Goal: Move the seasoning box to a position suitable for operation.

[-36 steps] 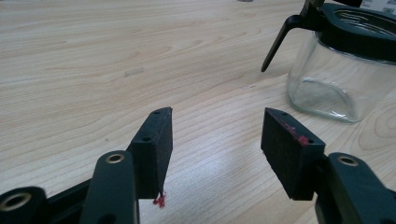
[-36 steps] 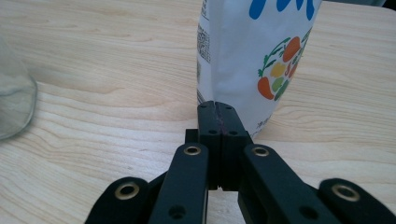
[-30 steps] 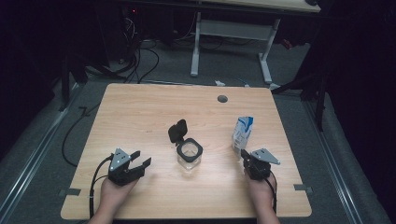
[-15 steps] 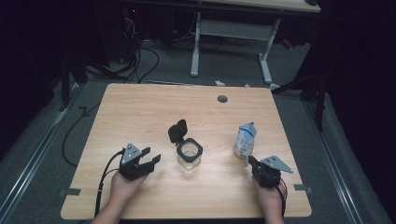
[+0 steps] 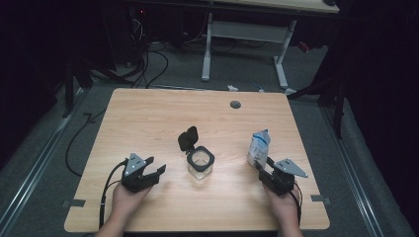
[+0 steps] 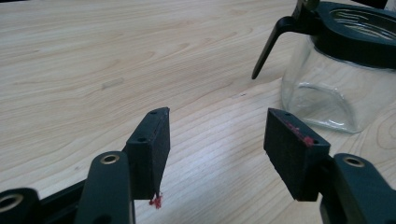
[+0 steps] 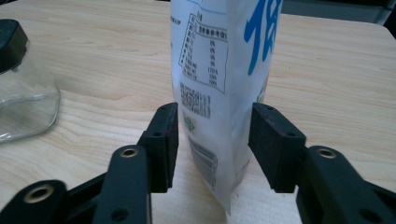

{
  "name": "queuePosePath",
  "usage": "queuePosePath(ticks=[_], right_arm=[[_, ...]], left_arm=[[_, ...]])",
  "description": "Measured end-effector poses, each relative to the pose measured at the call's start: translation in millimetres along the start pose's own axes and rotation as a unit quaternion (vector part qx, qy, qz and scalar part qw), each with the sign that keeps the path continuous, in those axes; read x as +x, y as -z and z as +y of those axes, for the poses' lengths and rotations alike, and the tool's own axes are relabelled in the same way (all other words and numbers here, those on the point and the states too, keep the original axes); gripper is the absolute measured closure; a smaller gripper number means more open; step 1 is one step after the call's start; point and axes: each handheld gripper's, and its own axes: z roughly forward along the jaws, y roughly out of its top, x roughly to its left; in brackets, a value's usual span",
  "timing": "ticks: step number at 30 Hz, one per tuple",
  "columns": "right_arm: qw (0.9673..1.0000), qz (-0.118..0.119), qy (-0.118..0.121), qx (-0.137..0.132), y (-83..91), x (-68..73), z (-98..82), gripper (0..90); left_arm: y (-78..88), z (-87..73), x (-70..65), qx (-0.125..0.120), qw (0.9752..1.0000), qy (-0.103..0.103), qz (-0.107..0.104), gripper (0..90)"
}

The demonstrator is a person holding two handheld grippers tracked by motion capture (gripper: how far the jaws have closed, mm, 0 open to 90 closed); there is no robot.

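Note:
A white bag with blue print (image 5: 259, 146) stands upright on the wooden table (image 5: 148, 113), right of centre. My right gripper (image 5: 263, 168) sits just in front of it. In the right gripper view the bag (image 7: 224, 70) stands between the two pads (image 7: 161, 140) of that gripper (image 7: 212, 135); the jaws have just been opening and no longer press on it. A clear glass jar (image 5: 200, 165) with its black lid (image 5: 188, 138) flipped open stands at the centre. My left gripper (image 5: 154, 166) is open and empty to the jar's left, with the jar (image 6: 336, 84) ahead to the right of its pads (image 6: 215, 140).
A round cable hole (image 5: 235, 104) lies in the far part of the table. The table's front edge is close under both hands. Beyond the far edge stand a white desk frame (image 5: 207, 49) and loose cables (image 5: 148, 64) on the floor.
The bag showed a tilted blue face a second ago and now stands upright. My right gripper has drawn back slightly toward the front edge. The left gripper has shifted a little right, toward the jar.

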Motion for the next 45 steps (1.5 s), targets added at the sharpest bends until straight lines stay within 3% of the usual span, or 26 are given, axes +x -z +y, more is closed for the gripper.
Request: queuePosePath(ticks=[2,6,10,16,20,25,31,45], right_arm=[[0.9999,-0.009,0.002,-0.004,-3.5,-1.3,1.1,51.2],[1.0000,-0.001,-0.003,-0.008,-9.7,-6.0,2.2,47.1],[1.0000,-0.002,0.009,-0.003,-15.8,-5.3,1.5,44.2],[1.0000,-0.001,0.003,-0.008,-16.0,-7.0,1.5,54.5],[0.9998,0.006,-0.002,-0.018,-10.8,-8.6,2.2,67.3],[0.9997,0.006,0.009,-0.021,-7.6,-8.1,2.2,73.7],[0.9993,0.007,0.004,-0.036,-7.6,-8.7,3.5,64.9],[0.9994,0.012,0.009,-0.033,-8.1,-9.8,7.8,68.7]], left_arm=[[4.9,-2.5,2.5,-0.001,1.0000,-0.002,0.009,41.2],[11.0,-6.1,6.3,-0.001,0.9999,0.004,0.012,41.2],[15.6,-8.5,9.5,-0.002,0.9998,0.011,0.015,41.2],[17.1,-9.2,11.5,-0.004,0.9997,0.015,0.017,41.2],[15.2,-8.9,10.1,-0.002,0.9998,0.012,0.016,41.2],[13.9,-8.0,8.6,-0.002,0.9998,0.010,0.014,41.2],[14.5,-8.1,9.2,-0.003,0.9998,0.012,0.014,41.2],[18.1,-9.0,10.2,-0.008,0.9998,0.015,0.009,40.7]])
